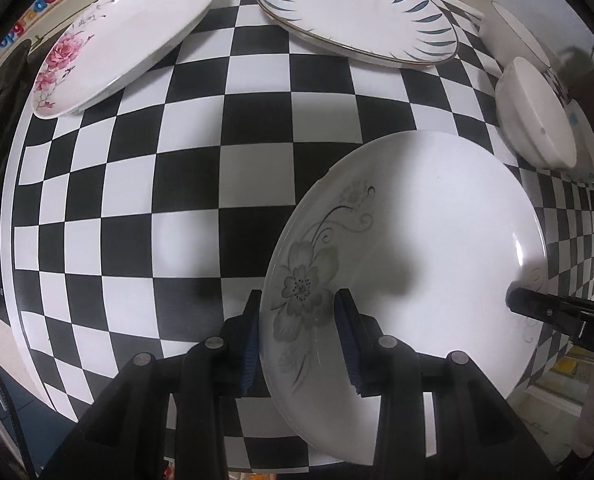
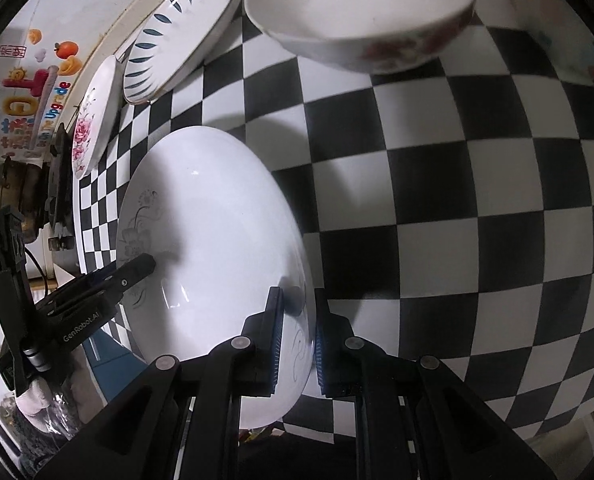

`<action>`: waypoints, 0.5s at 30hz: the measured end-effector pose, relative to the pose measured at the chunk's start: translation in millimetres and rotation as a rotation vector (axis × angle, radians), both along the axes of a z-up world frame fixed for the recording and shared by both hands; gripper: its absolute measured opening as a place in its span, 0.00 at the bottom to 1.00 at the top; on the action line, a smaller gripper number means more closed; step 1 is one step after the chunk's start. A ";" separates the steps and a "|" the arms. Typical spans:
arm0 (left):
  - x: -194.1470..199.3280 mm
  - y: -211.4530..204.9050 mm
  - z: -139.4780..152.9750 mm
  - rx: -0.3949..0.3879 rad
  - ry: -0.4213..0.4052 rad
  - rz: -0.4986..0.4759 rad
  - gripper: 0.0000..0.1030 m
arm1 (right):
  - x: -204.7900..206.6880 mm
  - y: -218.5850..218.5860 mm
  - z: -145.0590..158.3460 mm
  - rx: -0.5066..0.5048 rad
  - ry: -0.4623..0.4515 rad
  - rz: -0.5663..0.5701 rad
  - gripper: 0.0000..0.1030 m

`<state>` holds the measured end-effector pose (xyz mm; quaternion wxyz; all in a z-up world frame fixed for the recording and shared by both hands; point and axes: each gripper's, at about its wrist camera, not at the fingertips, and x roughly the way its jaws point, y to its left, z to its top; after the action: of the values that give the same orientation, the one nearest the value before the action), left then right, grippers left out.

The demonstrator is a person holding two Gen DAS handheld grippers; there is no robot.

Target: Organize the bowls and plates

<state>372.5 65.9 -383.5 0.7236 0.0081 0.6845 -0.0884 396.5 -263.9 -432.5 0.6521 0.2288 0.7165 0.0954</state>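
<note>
Checkerboard black-and-white counter, glossy, with a wall of colourful stickers behind its far edge.

Left claw straddles the near-left rim of the grey-flower plate, jaws either side of the rim; looks clamped on it, though pad contact on the inner side is hard to confirm. Right claw straddles the opposite rim of the same plate, one finger over the face, one under the rim; also looks clamped. The plate sits between the two claws, tilted, apparently lifted off the counter.

Ahead-left of the left claw: pink-rose oval plate. Straight ahead, far: blue-leaf plate. Ahead-right: stacked white bowls. Ahead of the right claw: red-floral bowl, upright.

Step in hand, my read: two-claw carry of the plate toward a stack.
- Keep both claws level and moving together; glazed ceramic is slick and the rim is thin, so any twist could slip it.
- Land it flat, low and centred, and release one side at a time.

Materials: all glazed ceramic, smooth and shiny. Plates shallow with raised rims; bowls deep and round. Claw pads are ribbed blue rubber.
</note>
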 end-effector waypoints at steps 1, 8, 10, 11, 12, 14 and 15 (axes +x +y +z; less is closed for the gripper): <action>-0.5 0.1 0.8 0.006 -0.003 -0.003 0.32 | -0.8 -1.0 -1.7 0.004 0.002 -0.002 0.15; -9.2 17.0 8.4 0.014 -0.007 0.011 0.32 | 1.2 -0.6 -7.6 0.016 0.013 0.000 0.16; 3.4 4.5 2.7 0.016 -0.004 0.020 0.32 | 2.7 0.5 -8.4 0.016 0.017 0.002 0.16; 4.6 3.9 2.2 0.015 -0.002 0.024 0.32 | 3.4 0.5 -8.2 0.016 0.017 0.002 0.16; 3.7 8.4 3.4 0.013 0.001 0.028 0.32 | 3.8 0.6 -8.2 0.016 0.017 0.003 0.16; 4.8 1.6 1.5 0.010 0.006 0.036 0.32 | 5.3 1.5 -7.8 0.014 0.019 0.009 0.17; 10.3 -5.7 -2.2 0.015 0.007 0.041 0.32 | 5.8 1.6 -7.6 0.013 0.019 0.010 0.17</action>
<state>382.7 60.2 -385.7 0.7226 -0.0008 0.6878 -0.0685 402.3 -262.2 -440.2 0.6432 0.2304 0.7231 0.1012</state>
